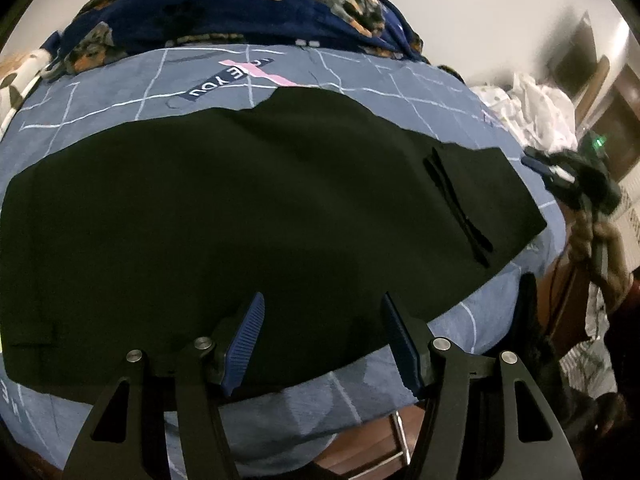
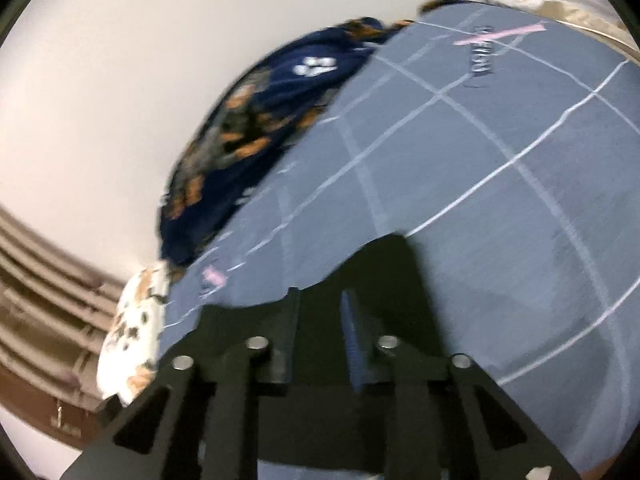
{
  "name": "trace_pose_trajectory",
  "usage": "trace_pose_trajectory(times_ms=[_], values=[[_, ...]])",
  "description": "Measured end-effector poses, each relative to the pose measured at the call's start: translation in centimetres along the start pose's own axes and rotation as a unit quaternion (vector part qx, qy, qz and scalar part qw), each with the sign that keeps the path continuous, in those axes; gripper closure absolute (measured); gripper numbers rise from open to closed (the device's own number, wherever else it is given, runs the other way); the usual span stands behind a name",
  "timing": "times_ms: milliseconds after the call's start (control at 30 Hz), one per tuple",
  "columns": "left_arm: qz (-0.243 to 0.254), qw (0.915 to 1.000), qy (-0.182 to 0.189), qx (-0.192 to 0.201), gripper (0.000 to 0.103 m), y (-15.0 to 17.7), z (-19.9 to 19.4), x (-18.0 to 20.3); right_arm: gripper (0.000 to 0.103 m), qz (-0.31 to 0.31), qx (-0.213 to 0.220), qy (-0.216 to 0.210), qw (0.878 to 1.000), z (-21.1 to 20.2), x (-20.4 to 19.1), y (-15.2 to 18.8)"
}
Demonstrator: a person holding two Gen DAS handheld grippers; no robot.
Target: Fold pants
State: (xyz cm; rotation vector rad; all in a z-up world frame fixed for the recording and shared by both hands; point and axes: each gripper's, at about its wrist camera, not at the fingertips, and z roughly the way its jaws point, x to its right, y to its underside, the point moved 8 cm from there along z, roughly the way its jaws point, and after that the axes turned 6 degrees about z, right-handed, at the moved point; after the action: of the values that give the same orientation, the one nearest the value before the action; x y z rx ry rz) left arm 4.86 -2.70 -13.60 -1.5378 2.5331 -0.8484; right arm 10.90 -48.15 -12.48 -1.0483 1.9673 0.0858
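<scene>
Holding your left gripper [image 1: 322,340] low at the near edge of the bed, you have its blue ribbed fingers [image 1: 245,344] spread wide and empty, just above the near hem of the black pants [image 1: 248,216]. They lie flat across the blue grid-patterned bedspread [image 1: 120,108], apparently already doubled lengthwise, leg over leg, with a pocket slit toward the right end. By that reading, the crosswise folds remain.

Your right gripper [image 2: 320,320], seen in its own blurred view, has its fingers drawn close together, black cloth around them; whether they pinch it, you cannot tell. Only the left view shows the whole garment, and your right gripper off its right end. Only the right view shows the far corner up close. Farthest, a dark floral blanket [image 1: 240,4] lies against the wall.
</scene>
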Motion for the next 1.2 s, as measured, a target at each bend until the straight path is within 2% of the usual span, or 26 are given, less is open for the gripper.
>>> trace_pose_trajectory(times_ms=[133,267,367,467,567,600,633,800,867,933,967,1067,1200], values=[[0.02,0.9996,-0.013,-0.011,0.042,0.0,0.4,1.0,0.086,-0.012,-0.018,0.003,1.0,1.8,0.3,-1.0],[0.02,0.9995,-0.013,-0.021,0.042,0.1,0.8,1.5,0.088,-0.027,-0.044,0.049,0.997,4.3,1.2,-0.8],[0.02,0.9994,-0.015,-0.024,0.041,0.2,0.9,1.6,0.103,-0.009,-0.06,0.061,0.996,5.4,3.0,0.0],[0.02,0.9993,-0.016,-0.028,0.04,0.2,1.2,1.8,0.103,0.022,-0.063,0.033,0.997,5.4,4.0,0.0],[0.023,0.9991,-0.018,-0.032,0.04,0.1,1.4,2.1,0.103,0.015,-0.061,0.025,0.998,5.1,3.4,0.0],[0.026,0.999,-0.018,-0.032,0.039,0.0,1.4,2.2,0.095,0.017,-0.058,0.009,0.998,4.7,3.1,0.0],[0.026,0.999,-0.018,-0.032,0.039,0.0,1.4,2.2,0.095,0.023,-0.051,-0.003,0.998,4.4,2.9,-0.2],[0.031,0.9986,-0.02,-0.037,0.038,0.0,1.6,2.4,0.094,0.034,-0.024,-0.013,0.999,3.0,3.3,-1.5],[0.031,0.9986,-0.02,-0.037,0.037,0.0,1.7,2.5,0.095,0.035,-0.03,-0.006,0.999,3.3,3.7,-1.7],[0.029,0.9987,-0.02,-0.037,0.037,0.0,1.6,2.5,0.103,0.039,-0.039,0.008,0.998,4.0,4.3,-1.6],[0.028,0.9987,-0.02,-0.037,0.037,0.0,1.6,2.6,0.103,0.047,-0.041,0.007,0.998,4.1,4.8,-1.6],[0.029,0.9987,-0.019,-0.038,0.037,0.0,1.6,2.7,0.103,0.098,-0.045,-0.026,0.994,4.6,5.9,-1.4],[0.034,0.9983,-0.021,-0.042,0.037,0.0,1.7,2.7,0.103,0.094,-0.047,-0.031,0.994,4.2,5.5,-1.2]])
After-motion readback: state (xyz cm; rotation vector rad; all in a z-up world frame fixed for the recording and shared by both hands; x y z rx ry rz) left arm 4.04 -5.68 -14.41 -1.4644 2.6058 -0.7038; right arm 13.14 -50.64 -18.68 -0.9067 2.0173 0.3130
